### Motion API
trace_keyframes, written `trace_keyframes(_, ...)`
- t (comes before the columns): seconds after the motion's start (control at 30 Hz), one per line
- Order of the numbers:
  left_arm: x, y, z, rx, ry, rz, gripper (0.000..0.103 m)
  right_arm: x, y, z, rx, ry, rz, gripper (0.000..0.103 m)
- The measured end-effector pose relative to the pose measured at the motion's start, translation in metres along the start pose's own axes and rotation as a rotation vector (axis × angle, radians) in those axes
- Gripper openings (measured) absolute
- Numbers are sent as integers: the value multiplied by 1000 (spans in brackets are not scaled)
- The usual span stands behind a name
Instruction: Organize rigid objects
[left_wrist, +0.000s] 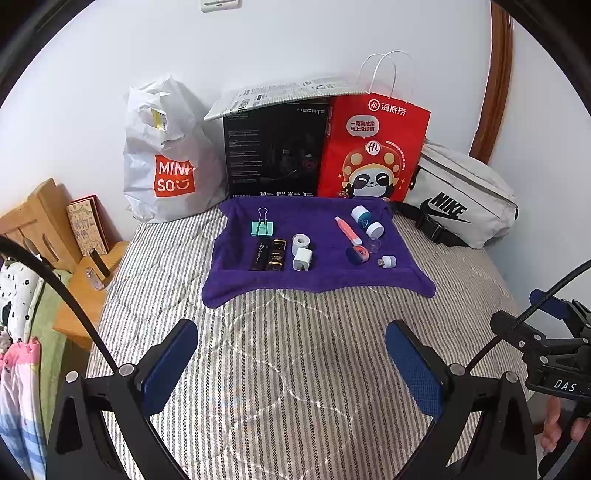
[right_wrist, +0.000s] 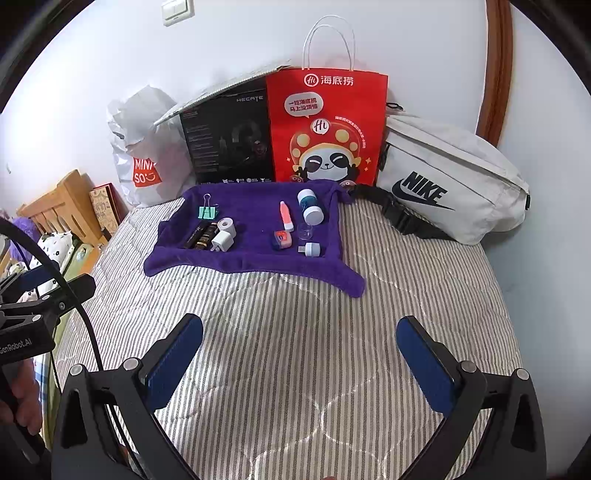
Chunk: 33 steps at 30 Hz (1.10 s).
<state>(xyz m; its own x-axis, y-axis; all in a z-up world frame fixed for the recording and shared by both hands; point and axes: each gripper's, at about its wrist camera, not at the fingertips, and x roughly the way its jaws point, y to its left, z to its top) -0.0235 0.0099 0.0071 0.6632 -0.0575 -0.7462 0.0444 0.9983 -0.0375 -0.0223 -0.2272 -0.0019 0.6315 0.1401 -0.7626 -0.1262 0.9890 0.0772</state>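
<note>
A purple towel (left_wrist: 325, 273) (right_wrist: 258, 258) lies on the striped bed with small items on it. On its left: a green binder clip (left_wrist: 262, 226) (right_wrist: 208, 211), two dark tubes (left_wrist: 267, 254) (right_wrist: 202, 235), a white tape roll (left_wrist: 301, 242) and a white charger cube (left_wrist: 303, 259) (right_wrist: 222, 242). On its right: a pink pen (left_wrist: 349, 230) (right_wrist: 286, 216), two white-capped jars (left_wrist: 367, 220) (right_wrist: 309, 205), a clear cup (left_wrist: 373, 244), a blue-orange piece (left_wrist: 357, 254) (right_wrist: 282, 240) and a small white USB plug (left_wrist: 388, 261) (right_wrist: 310, 249). My left gripper (left_wrist: 291, 354) and right gripper (right_wrist: 299, 350) are open, empty, well short of the towel.
Behind the towel stand a white Miniso bag (left_wrist: 162, 155), a black Hecate box (left_wrist: 273, 147), a red paper bag (left_wrist: 373, 147) (right_wrist: 325, 125) and a grey Nike pouch (left_wrist: 461, 199) (right_wrist: 450, 181). A wooden bedside stand (left_wrist: 81, 280) is at left. The striped bedding (left_wrist: 295, 369) fills the foreground.
</note>
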Motion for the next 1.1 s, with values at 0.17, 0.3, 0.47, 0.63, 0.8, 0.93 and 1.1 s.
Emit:
trace_keyframes(0.17, 0, -1, 1, 10, 2, 1, 103, 0, 0, -1, 0, 2, 0, 103)
trace_keyframes(0.3, 0, -1, 0, 11, 1, -1, 103, 0, 0, -1, -2, 1, -3, 103)
trace_keyframes(0.47, 0, 0, 0, 8, 3, -2, 103, 0, -1, -2, -1, 3, -1, 103)
trace_keyframes(0.63, 0, 0, 0, 8, 2, -6, 103, -1, 0, -2, -2, 2, -3, 103)
trace_keyframes(0.8, 0, 0, 1, 10, 4, -9, 103, 0, -1, -2, -2, 5, -4, 103)
trace_keyframes(0.93, 1, 0, 2, 11, 6, -9, 103, 0, -1, -2, -3, 11, -5, 103)
trace_keyframes(1.1, 4, -2, 2, 20, -3, 0, 103, 4, -1, -3, -1, 20, -4, 103)
